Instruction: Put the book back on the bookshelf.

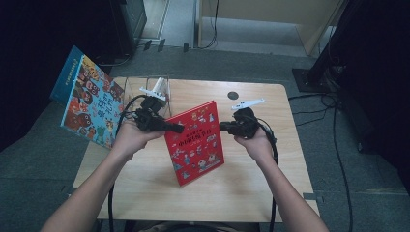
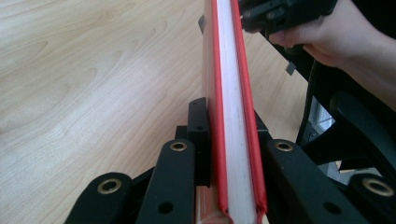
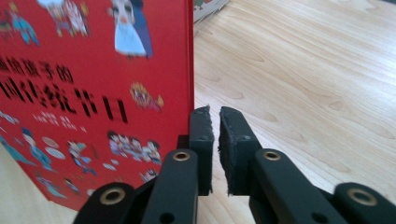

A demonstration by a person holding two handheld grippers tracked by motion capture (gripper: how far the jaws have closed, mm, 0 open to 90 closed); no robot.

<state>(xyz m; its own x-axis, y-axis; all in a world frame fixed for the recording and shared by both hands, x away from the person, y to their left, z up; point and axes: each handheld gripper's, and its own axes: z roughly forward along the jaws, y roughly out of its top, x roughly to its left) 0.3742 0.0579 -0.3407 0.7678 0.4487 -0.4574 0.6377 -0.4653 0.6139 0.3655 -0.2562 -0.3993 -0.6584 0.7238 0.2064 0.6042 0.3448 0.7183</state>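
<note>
A red picture book [image 1: 196, 142] stands upright on the wooden table [image 1: 241, 188], its cover facing me. My left gripper [image 1: 178, 128] reaches in from the left and is shut on the book's upper left edge. In the left gripper view the red covers and white pages [image 2: 236, 116] run straight up between the jaws of the left gripper [image 2: 229, 122]. My right gripper [image 1: 223, 126] hovers just off the book's right edge. In the right gripper view the right gripper [image 3: 215, 116] shows a narrow gap between its pads, nothing in it, with the red cover [image 3: 84, 93] beside it.
A blue book with a colourful cover [image 1: 87, 104] sits tilted past the table's left edge. A thin wire rack [image 1: 145, 89] stands at the back left of the table, and a dark round spot [image 1: 233, 95] lies near the back edge. Cables trail over the floor at right.
</note>
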